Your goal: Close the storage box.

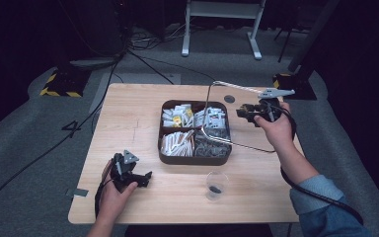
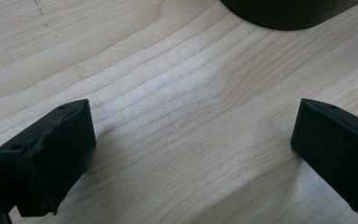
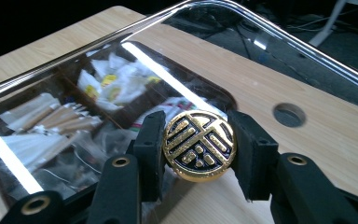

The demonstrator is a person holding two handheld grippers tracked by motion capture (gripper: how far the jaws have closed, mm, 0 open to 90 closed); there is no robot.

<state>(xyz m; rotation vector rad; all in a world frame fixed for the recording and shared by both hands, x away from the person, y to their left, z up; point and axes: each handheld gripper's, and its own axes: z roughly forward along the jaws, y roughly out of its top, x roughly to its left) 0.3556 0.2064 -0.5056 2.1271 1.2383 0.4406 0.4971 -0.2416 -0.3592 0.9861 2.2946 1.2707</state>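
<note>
**Lid held up by its gold knob over the tray**

Lid [image 1: 217, 116], clear and glassy, hangs tilted above the dark four-part tray [image 1: 193, 159] at the table's [image 1: 128, 113] middle in the high view, gripped by the right gripper [image 1: 249, 112] at the far right. The left gripper [image 1: 138, 178] rests near the left edge; a small clear cup [image 1: 216, 185] stands near the tray.

In the left gripper view, its jaws stand spread wide over bare wood.

In the right gripper view, the right gripper pinches the lid's round gold knob [image 3: 199, 145], with packets [image 3: 107, 81] visible through the lid.
</note>
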